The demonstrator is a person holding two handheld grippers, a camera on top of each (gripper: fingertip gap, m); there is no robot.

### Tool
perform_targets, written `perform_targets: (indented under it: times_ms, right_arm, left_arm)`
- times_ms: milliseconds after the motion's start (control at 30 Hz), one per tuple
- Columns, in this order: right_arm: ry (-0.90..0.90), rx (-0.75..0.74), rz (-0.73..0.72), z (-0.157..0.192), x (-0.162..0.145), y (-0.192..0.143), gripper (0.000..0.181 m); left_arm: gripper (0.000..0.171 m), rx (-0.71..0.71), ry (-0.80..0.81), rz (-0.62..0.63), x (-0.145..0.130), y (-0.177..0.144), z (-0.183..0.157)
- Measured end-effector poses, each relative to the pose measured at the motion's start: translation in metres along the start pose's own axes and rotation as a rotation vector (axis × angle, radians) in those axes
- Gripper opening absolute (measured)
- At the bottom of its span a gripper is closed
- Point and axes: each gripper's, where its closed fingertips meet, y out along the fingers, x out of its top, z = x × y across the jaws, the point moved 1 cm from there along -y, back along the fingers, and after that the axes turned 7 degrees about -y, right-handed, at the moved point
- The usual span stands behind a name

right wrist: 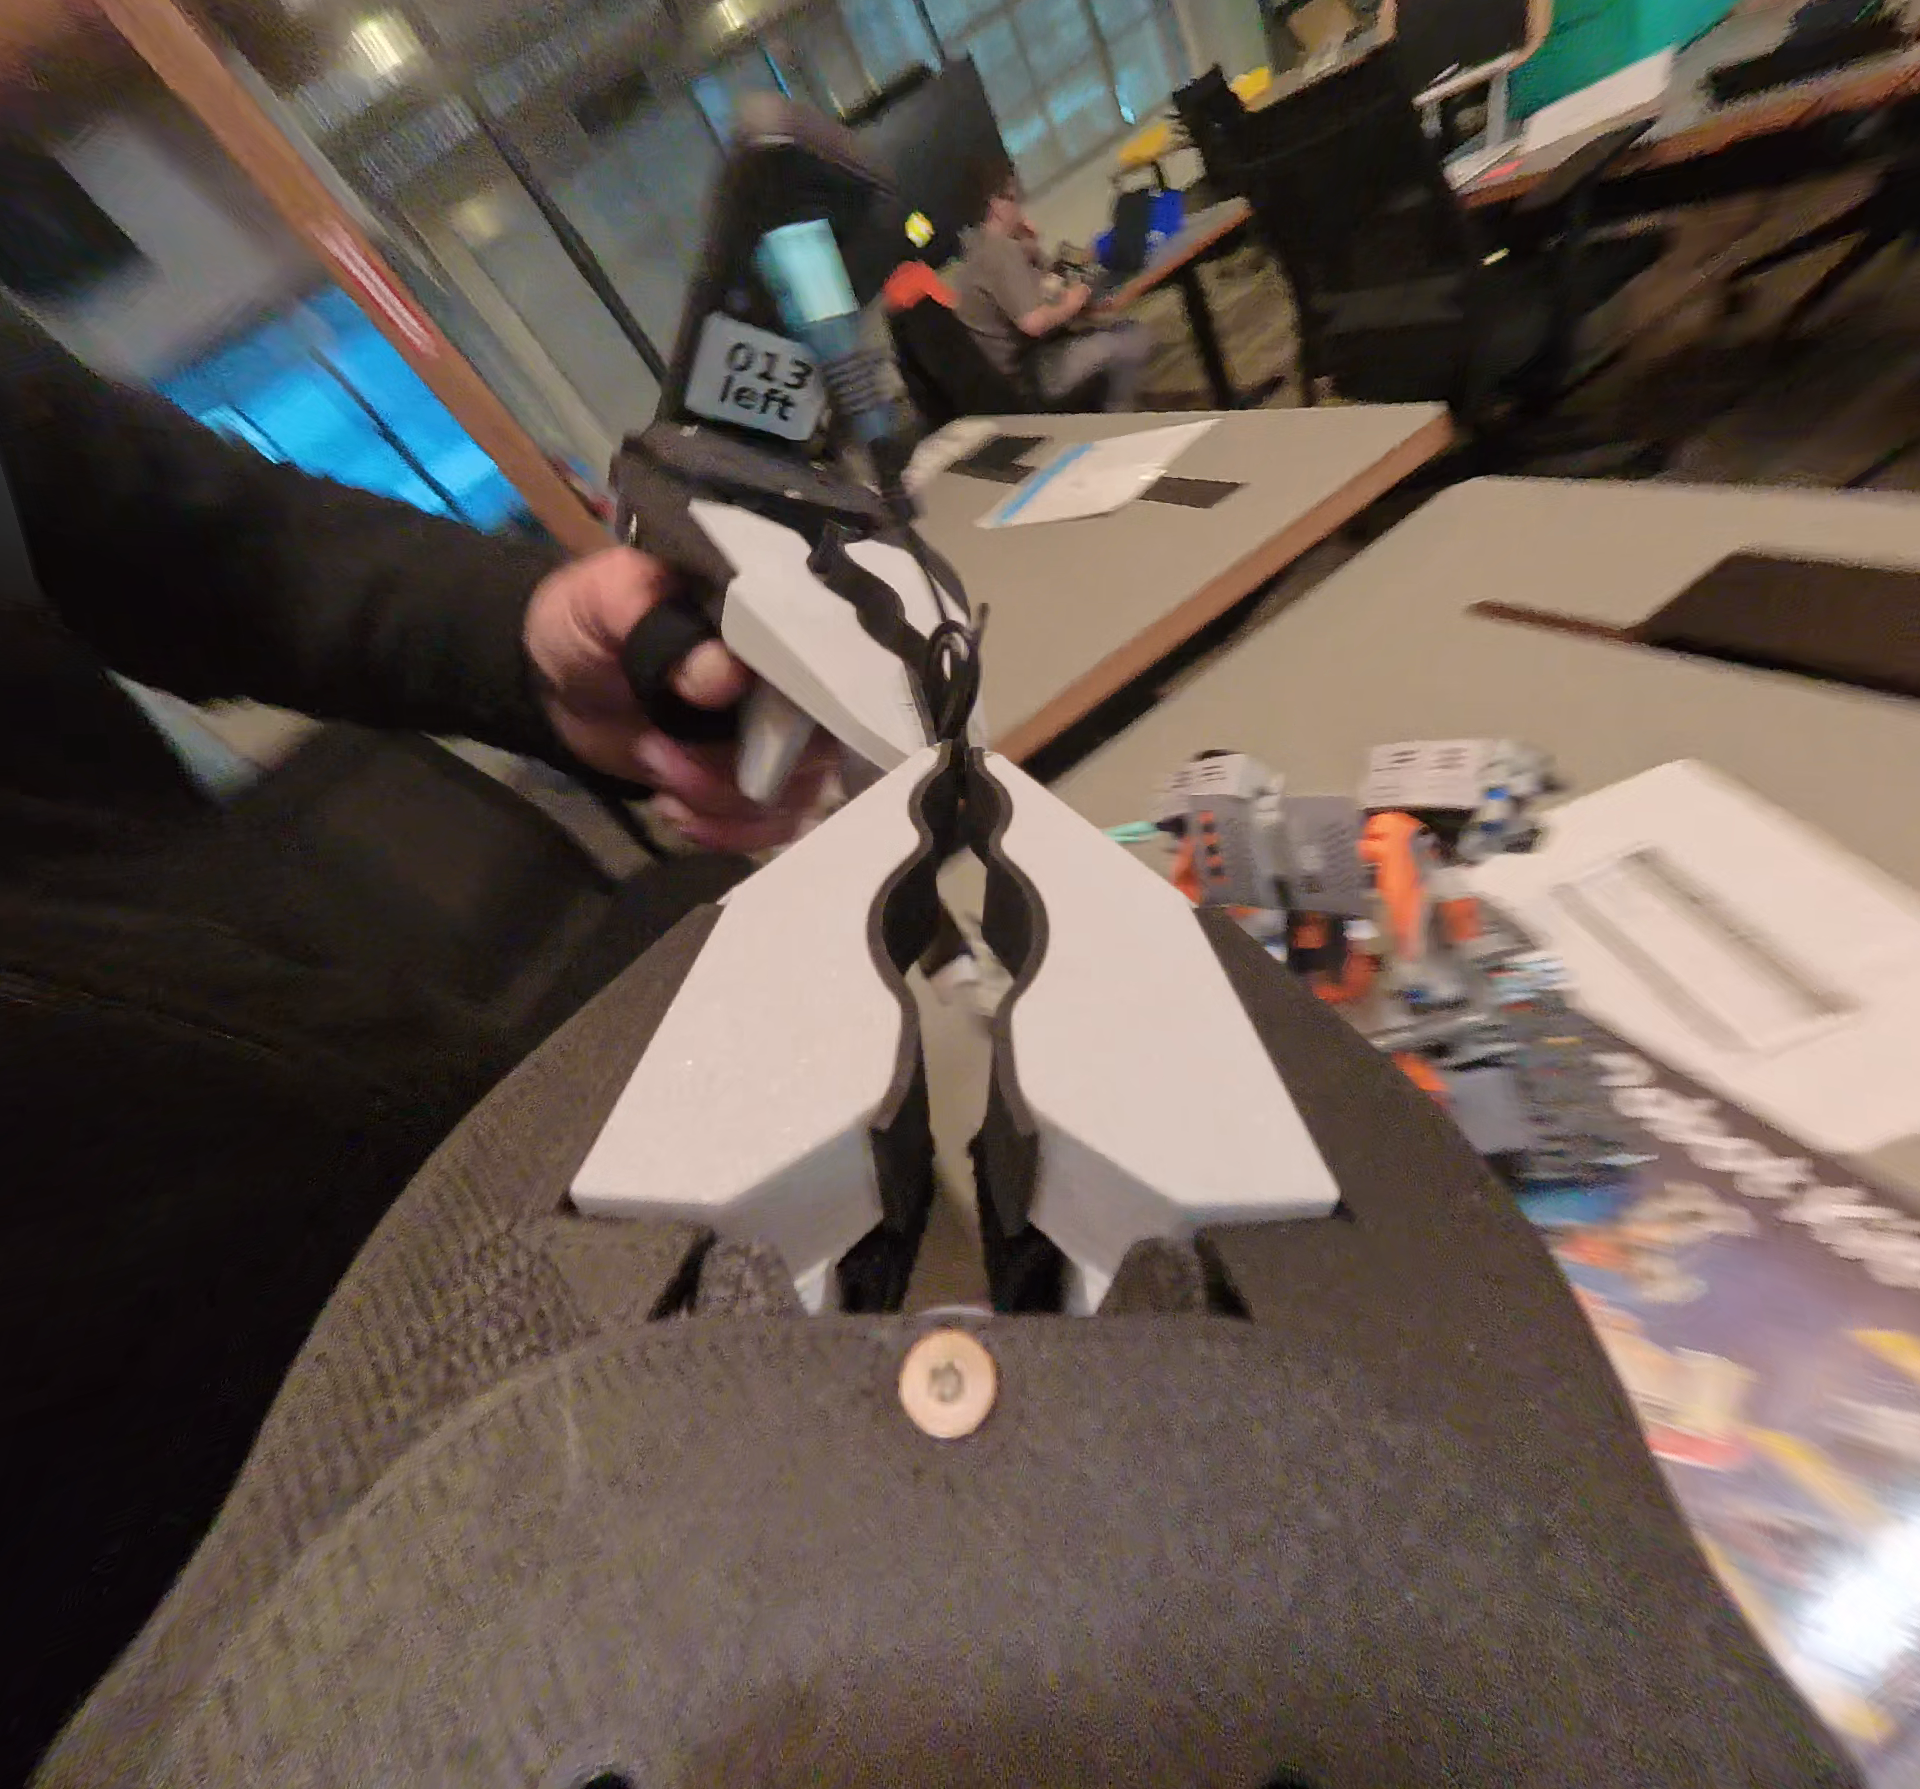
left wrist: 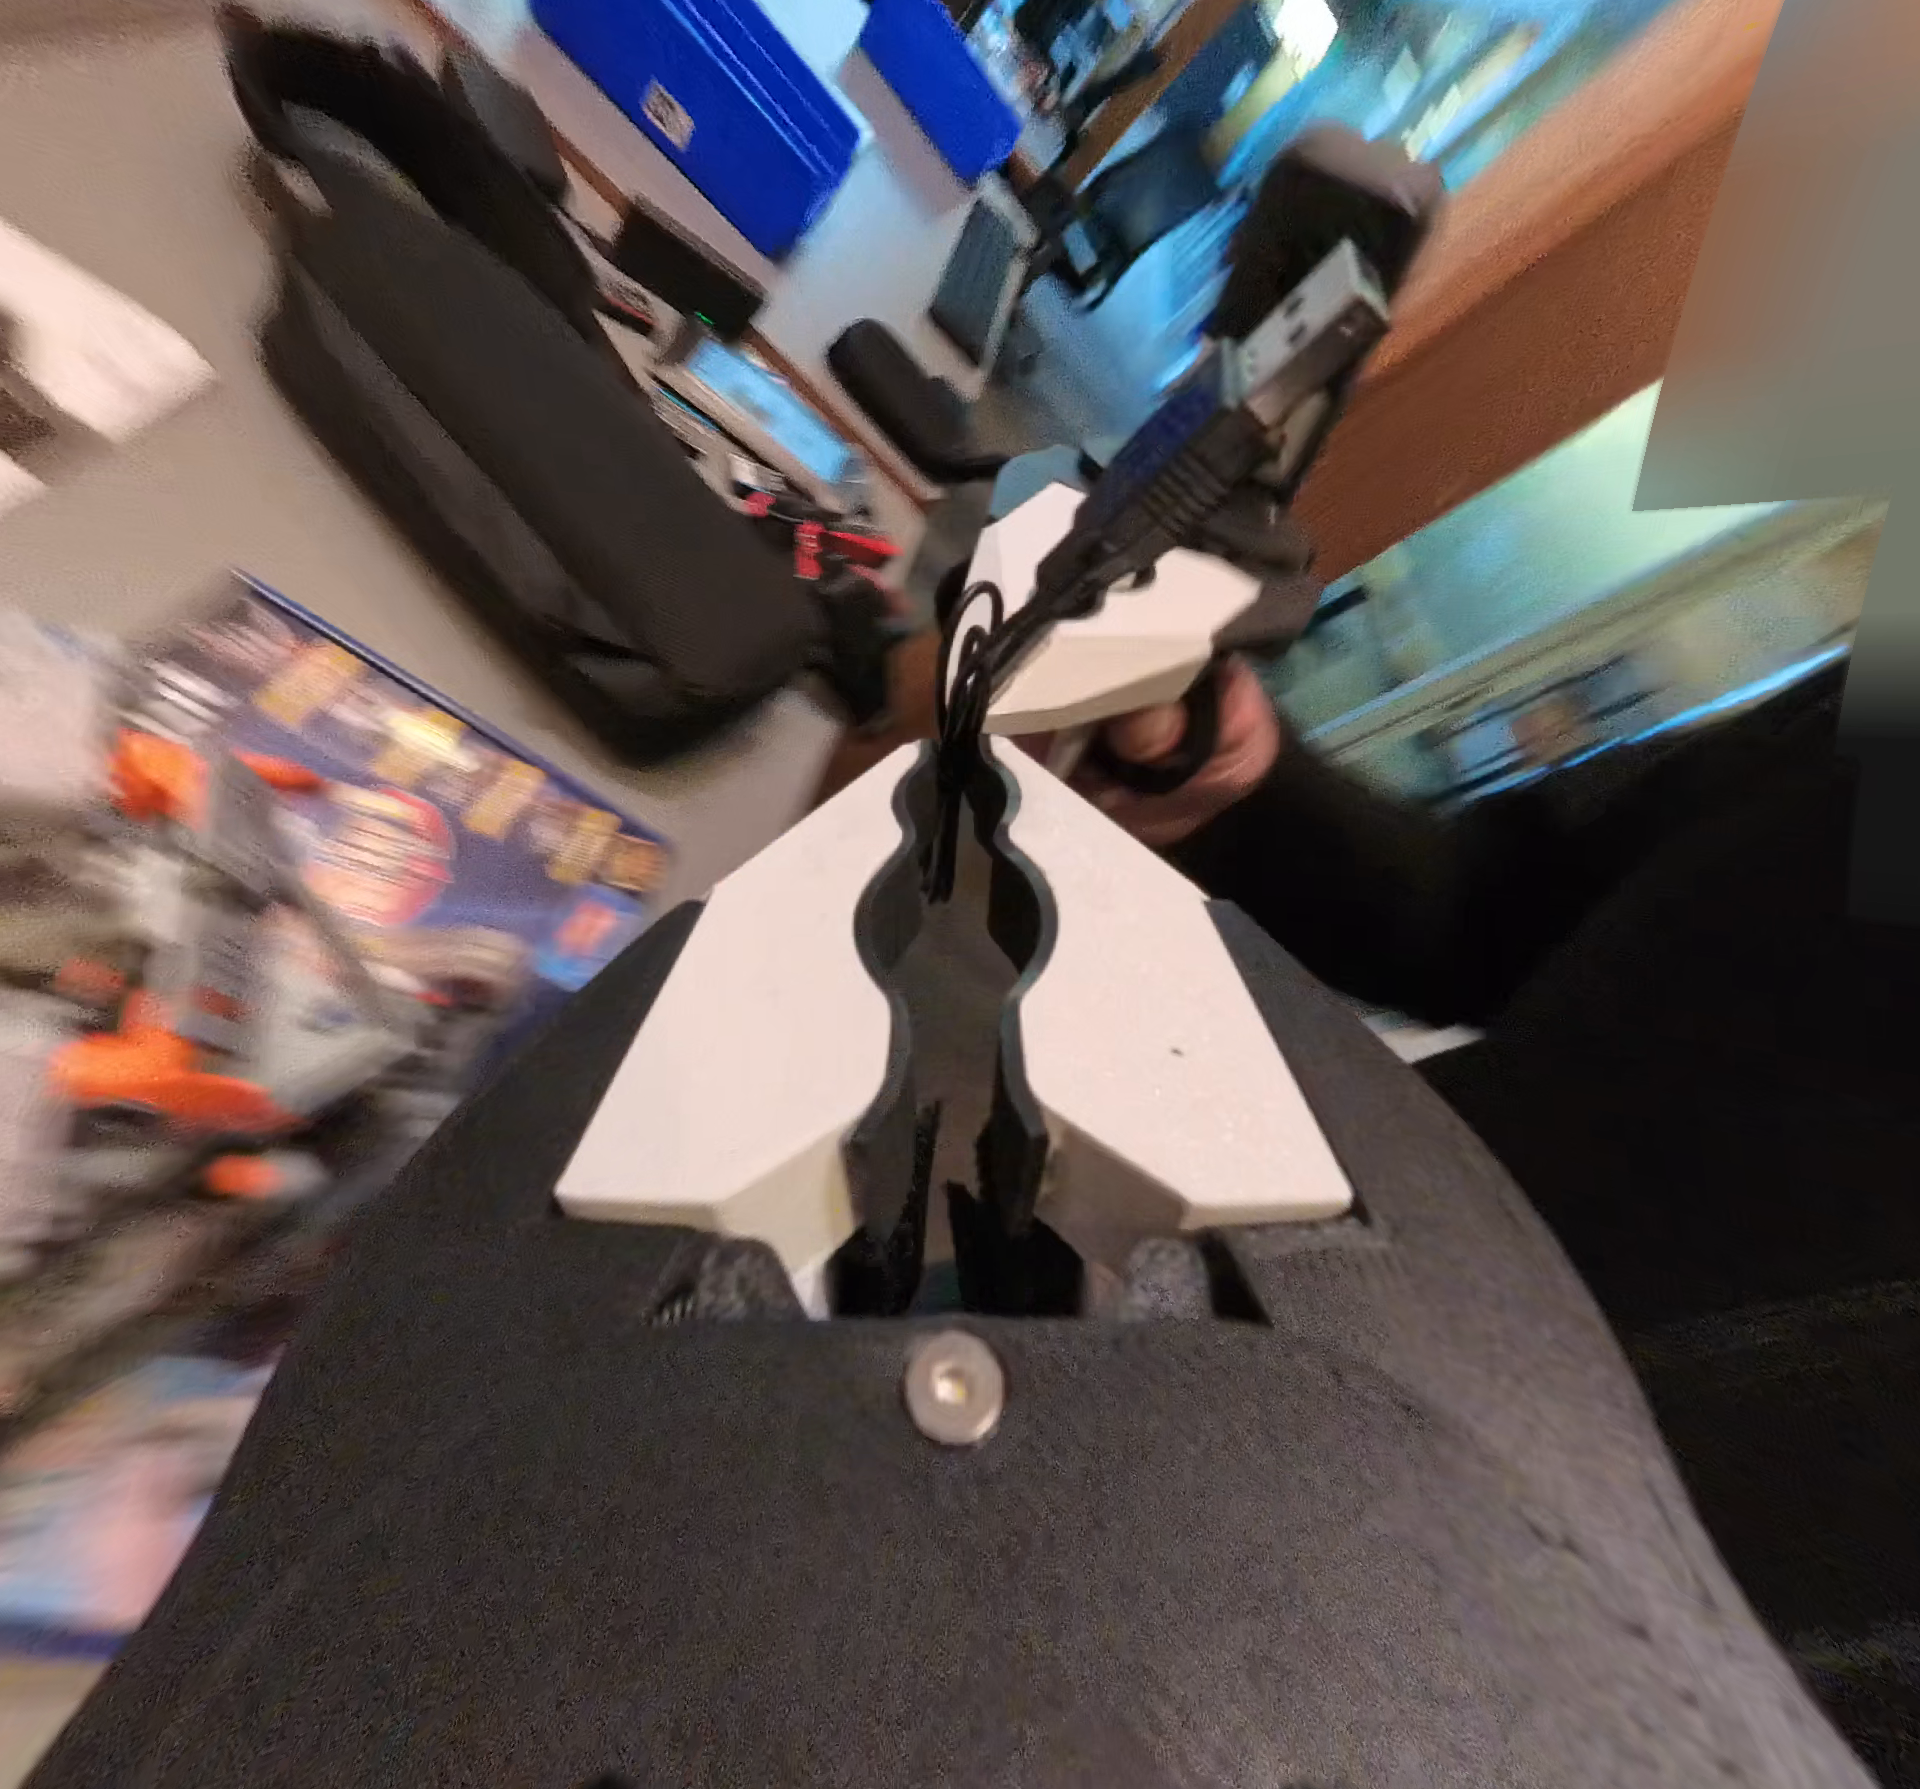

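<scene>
Blurred desks behind; both tongs (left wrist: 956,778) (right wrist: 951,763) pinch a thin black cord (left wrist: 961,700).

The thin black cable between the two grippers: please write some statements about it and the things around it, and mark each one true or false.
1. The thin black cable is pinched at the tips of both the left gripper and the right gripper. True.
2. The left gripper's white fingers are spread wide apart. False: they are closed, tips together on the cable.
3. A colourful printed box lies on the grey table. True.
4. A grey and orange brick-built model stands on the table beyond the right gripper. True.
5. The two blue bins stand on the floor. False: they sit on a far desk.
</scene>
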Motion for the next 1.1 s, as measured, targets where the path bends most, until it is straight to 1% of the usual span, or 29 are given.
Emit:
perform_targets:
  times_ms: [67, 100, 167, 233, 267, 300, 367, 400, 433, 467, 500, 533, 567, 600, 633, 700, 733, 767, 800, 833, 867, 900, 967, 1000, 1033, 1067, 1100]
  right_arm:
    - [-0.234, -0.100, 0.056, 0.001, 0.001, 0.000, 0.000]
    - [-0.294, -0.124, 0.088, 0.001, 0.001, 0.000, 0.000]
    - [-0.307, -0.097, 0.076, 0.005, 0.002, 0.000, 0.000]
    - [-0.337, -0.105, 0.065, 0.006, 0.004, -0.002, 0.000]
    - [-0.322, -0.085, 0.065, 0.007, 0.004, -0.002, 0.000]
    - [-0.284, -0.058, 0.065, 0.008, 0.004, -0.002, 0.000]
    - [-0.151, 0.017, 0.022, 0.009, 0.007, -0.003, 0.000]
    - [-0.055, 0.080, 0.016, 0.011, 0.007, -0.003, 0.000]
    - [0.015, 0.123, -0.021, 0.011, 0.011, -0.005, 0.000]
    - [0.083, 0.155, -0.055, 0.012, 0.015, -0.006, 0.000]
    - [0.162, 0.197, -0.066, 0.013, 0.016, -0.006, 0.000]
    - [0.241, 0.237, -0.075, 0.013, 0.016, -0.006, 0.000]
    - [0.299, 0.261, -0.113, 0.012, 0.018, -0.007, 0.000]
    - [0.330, 0.280, -0.164, 0.011, 0.023, -0.009, 0.000]
    - [0.311, 0.259, -0.192, 0.008, 0.025, -0.011, 0.000]
    - [0.211, 0.177, -0.176, 0.003, 0.025, -0.016, 0.000]
    - [0.159, 0.144, -0.165, 0.001, 0.025, -0.018, 0.000]
    - [0.110, 0.109, -0.154, 0.000, 0.025, -0.020, 0.000]
    - [0.065, 0.075, -0.143, -0.002, 0.024, -0.022, 0.000]
    - [0.015, 0.054, -0.127, -0.002, 0.023, -0.022, 0.000]
    - [-0.038, 0.026, -0.115, -0.003, 0.023, -0.023, 0.000]
    - [-0.088, 0.001, -0.098, -0.003, 0.022, -0.022, 0.000]
    - [-0.197, -0.024, -0.070, 0.001, 0.022, -0.021, 0.000]
    - [-0.245, -0.040, -0.054, 0.003, 0.022, -0.020, 0.000]
    - [-0.287, -0.038, -0.040, 0.006, 0.022, -0.019, 0.000]
    - [-0.320, -0.042, -0.035, 0.008, 0.022, -0.017, 0.000]
    - [-0.341, -0.046, -0.027, 0.009, 0.022, -0.016, 0.000]
  left_arm:
    - [0.002, -0.153, -0.314, -0.071, 0.003, -0.001, -0.003]
    - [0.002, -0.177, -0.384, -0.089, 0.002, -0.001, -0.002]
    - [0.002, -0.175, -0.342, -0.101, 0.000, -0.003, -0.006]
    - [0.002, -0.169, -0.322, -0.098, 0.002, -0.003, -0.008]
    - [0.002, -0.162, -0.282, -0.085, 0.001, -0.003, -0.010]
    - [0.002, -0.125, -0.192, -0.070, 0.000, -0.003, -0.009]
    - [0.003, -0.038, 0.036, -0.044, 0.002, -0.004, -0.012]
    - [0.003, 0.008, 0.174, -0.013, 0.002, -0.005, -0.013]
    - [0.003, 0.054, 0.320, -0.003, 0.004, -0.005, -0.016]
    - [0.003, 0.118, 0.495, 0.002, 0.007, -0.005, -0.019]
    - [0.003, 0.223, 0.778, 0.026, 0.009, -0.006, -0.019]
    - [0.003, 0.369, 1.155, 0.064, 0.010, -0.006, -0.017]
    - [0.003, 0.523, 1.531, 0.074, 0.015, -0.006, -0.017]
    - [0.004, 0.624, 1.759, 0.022, 0.021, -0.005, -0.019]
    - [0.007, 0.663, 1.781, -0.023, 0.025, -0.006, -0.017]
    - [0.033, 0.692, 1.626, -0.027, 0.033, -0.017, -0.001]
    - [0.037, 0.694, 1.520, -0.063, 0.040, -0.026, 0.003]
    - [0.035, 0.656, 1.376, -0.086, 0.043, -0.033, 0.006]
    - [0.033, 0.579, 1.207, -0.099, 0.041, -0.035, 0.005]
    - [0.037, 0.493, 1.008, -0.106, 0.039, -0.035, 0.005]
    - [0.038, 0.381, 0.781, -0.093, 0.032, -0.031, 0.005]
    - [0.037, 0.236, 0.547, -0.087, 0.026, -0.026, -0.001]
    - [0.040, -0.014, 0.138, -0.119, 0.023, -0.020, -0.011]
    - [0.041, -0.133, -0.017, -0.100, 0.018, -0.017, -0.016]
    - [0.045, -0.174, -0.115, -0.108, 0.017, -0.013, -0.013]
    - [0.044, -0.190, -0.152, -0.134, 0.017, -0.011, -0.011]
    - [0.041, -0.225, -0.173, -0.132, 0.015, -0.007, -0.015]
